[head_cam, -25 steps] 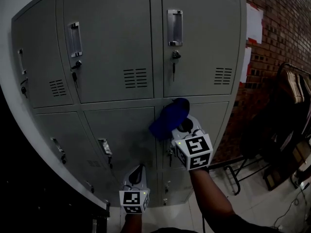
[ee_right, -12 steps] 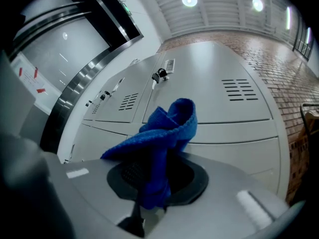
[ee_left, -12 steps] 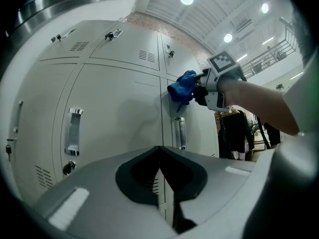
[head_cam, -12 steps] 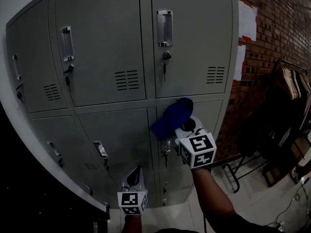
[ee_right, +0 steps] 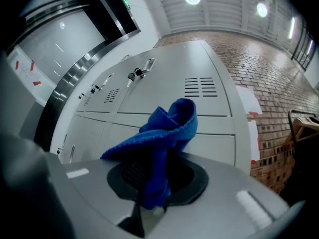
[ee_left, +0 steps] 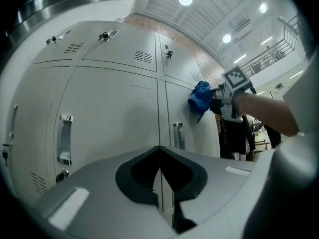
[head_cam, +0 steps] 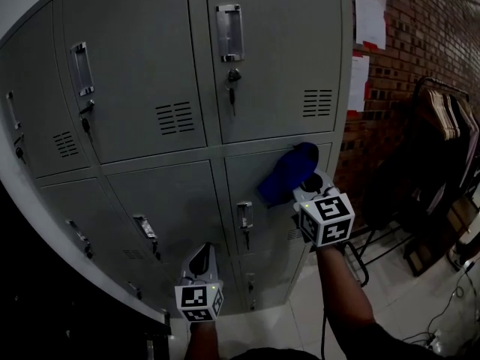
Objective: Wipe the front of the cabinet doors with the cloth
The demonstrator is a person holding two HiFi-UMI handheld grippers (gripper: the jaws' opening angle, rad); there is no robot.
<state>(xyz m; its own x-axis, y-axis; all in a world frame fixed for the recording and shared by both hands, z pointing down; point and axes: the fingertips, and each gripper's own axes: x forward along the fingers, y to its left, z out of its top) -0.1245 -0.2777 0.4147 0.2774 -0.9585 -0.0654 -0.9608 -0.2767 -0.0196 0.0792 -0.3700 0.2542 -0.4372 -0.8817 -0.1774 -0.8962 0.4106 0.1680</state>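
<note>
The cloth (head_cam: 283, 177), pinched in the right gripper (head_cam: 304, 184), sits at the lower right door's (head_cam: 251, 172) top right, so the door face spreads down-left of it; the left gripper (head_cam: 202, 258), jaws pressed together, hangs below that door's left edge.

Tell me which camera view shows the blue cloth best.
The right gripper view: the blue cloth fills its centre, clamped in the right gripper. The head view shows it small, at a lower cabinet door; the left gripper view shows it far off and tiny.

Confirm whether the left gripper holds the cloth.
No, the left gripper is shut and empty; the right gripper grips the cloth.
</note>
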